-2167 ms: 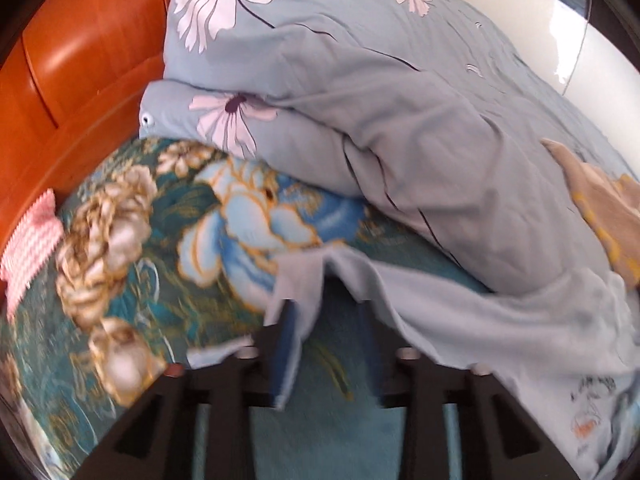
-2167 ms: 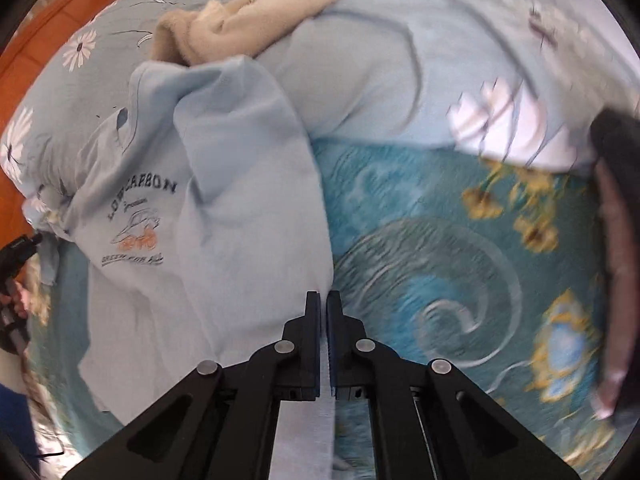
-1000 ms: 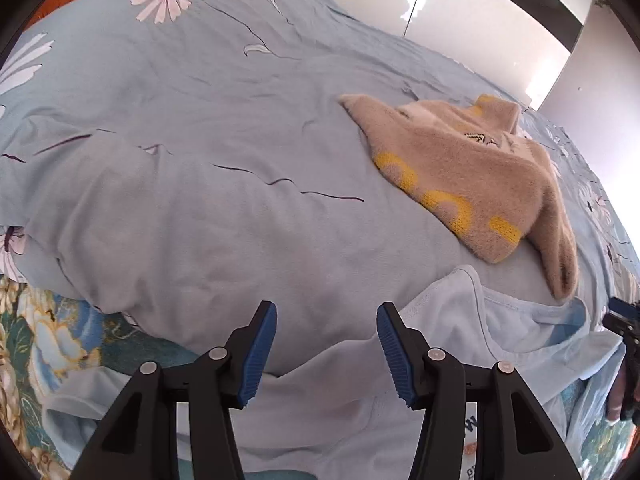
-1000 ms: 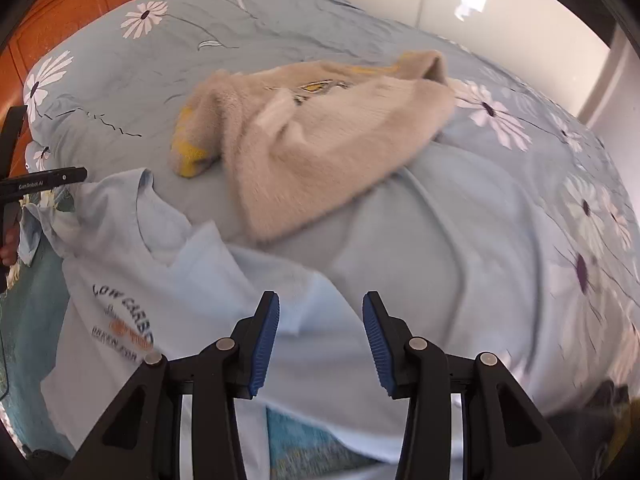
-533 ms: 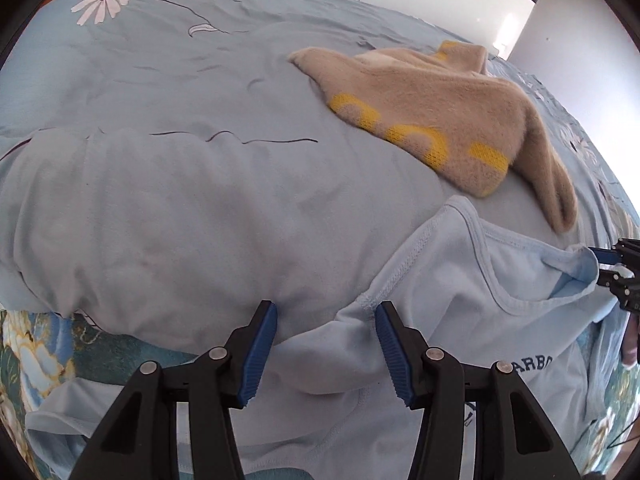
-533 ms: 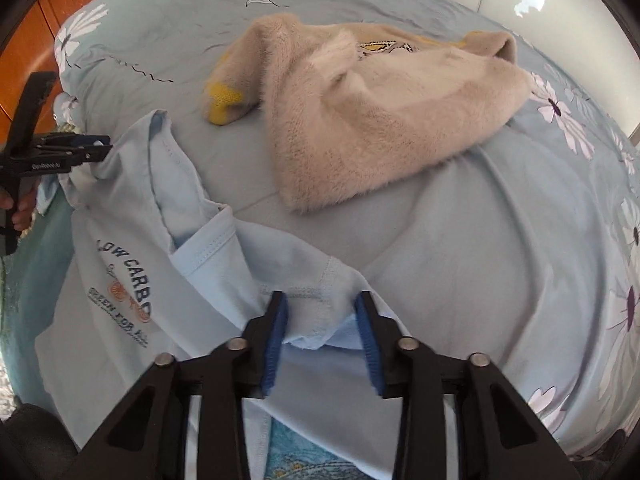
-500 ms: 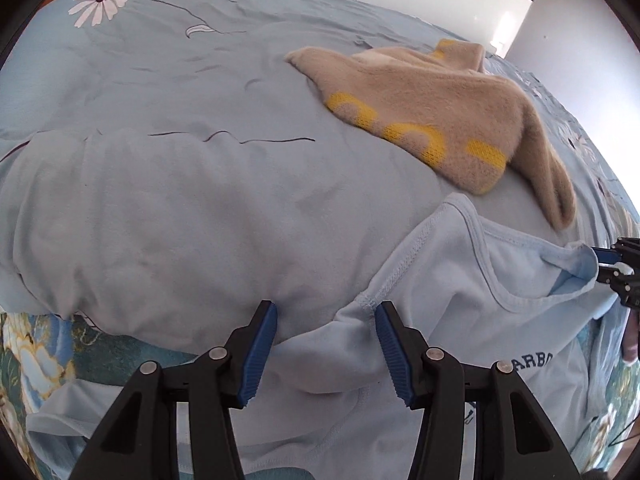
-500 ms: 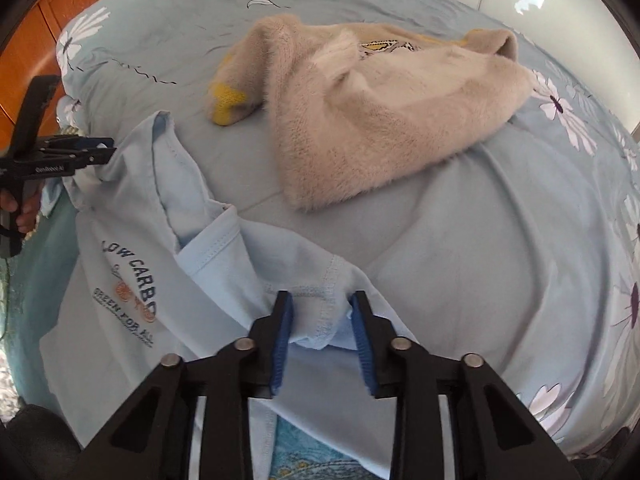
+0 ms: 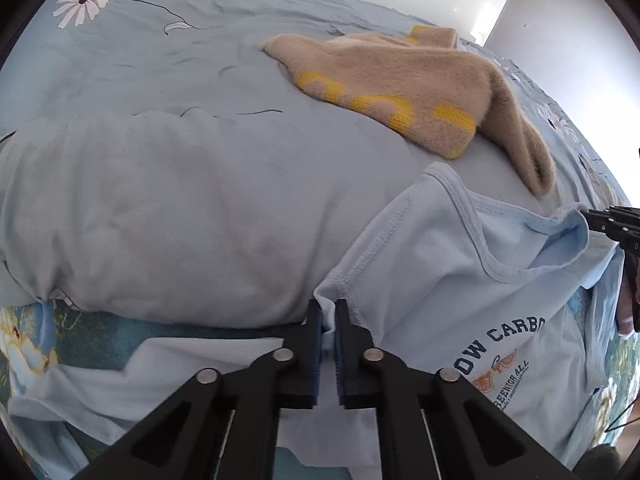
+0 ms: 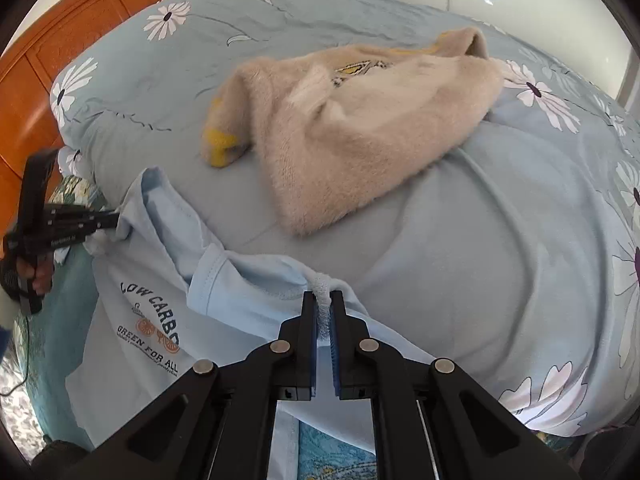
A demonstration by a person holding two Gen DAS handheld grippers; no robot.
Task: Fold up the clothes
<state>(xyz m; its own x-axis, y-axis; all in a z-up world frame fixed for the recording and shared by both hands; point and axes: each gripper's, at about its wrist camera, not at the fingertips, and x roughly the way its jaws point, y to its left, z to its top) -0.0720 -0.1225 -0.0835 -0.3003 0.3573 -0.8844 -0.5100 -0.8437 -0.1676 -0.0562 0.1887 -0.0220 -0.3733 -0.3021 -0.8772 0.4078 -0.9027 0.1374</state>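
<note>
A light blue T-shirt (image 9: 460, 280) with dark "LOW CARBON" print lies crumpled against the edge of a bunched duvet. My left gripper (image 9: 328, 312) is shut on the shirt's shoulder seam. My right gripper (image 10: 323, 300) is shut on the other shoulder of the T-shirt (image 10: 240, 296). In the right wrist view the left gripper (image 10: 116, 220) shows at the far left, pinching the shirt. In the left wrist view the right gripper (image 9: 592, 216) shows at the far right, at the collar.
A beige fuzzy sweater (image 9: 404, 92) with yellow marks lies on the pale blue flowered duvet (image 9: 168, 184) behind the shirt; it also shows in the right wrist view (image 10: 360, 132). A teal floral bedsheet (image 9: 28, 344) lies below. An orange wooden headboard (image 10: 52, 48) stands at the left.
Both grippers were open half a second ago and have now closed on the T-shirt's two shoulders. Both have moved in close to the cloth.
</note>
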